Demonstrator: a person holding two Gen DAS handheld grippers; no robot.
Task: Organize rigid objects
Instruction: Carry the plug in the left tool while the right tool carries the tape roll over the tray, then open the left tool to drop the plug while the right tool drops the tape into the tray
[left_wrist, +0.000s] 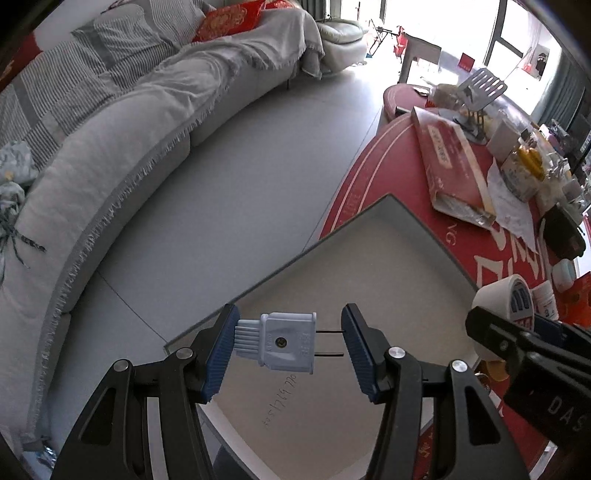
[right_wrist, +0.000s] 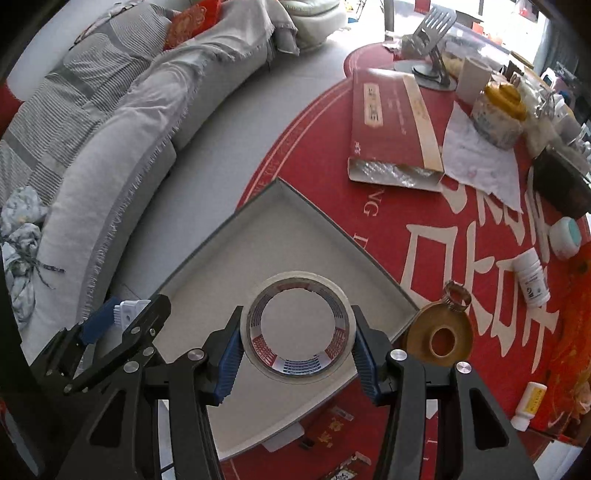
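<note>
Red table (right_wrist: 332, 155), grey tray (right_wrist: 258, 229) | left tool (left_wrist: 290, 345) clamps plug (left_wrist: 284, 341) | right tool (right_wrist: 297, 341) clamps tape roll (right_wrist: 297, 328)

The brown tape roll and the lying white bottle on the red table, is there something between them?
Yes. In the right wrist view a small metal ring clamp sits between the brown tape roll and the white bottle, touching the roll's edge.

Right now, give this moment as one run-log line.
left gripper: shut on plug | right gripper: shut on tape roll | both over grey tray | nothing placed in it yet
</note>
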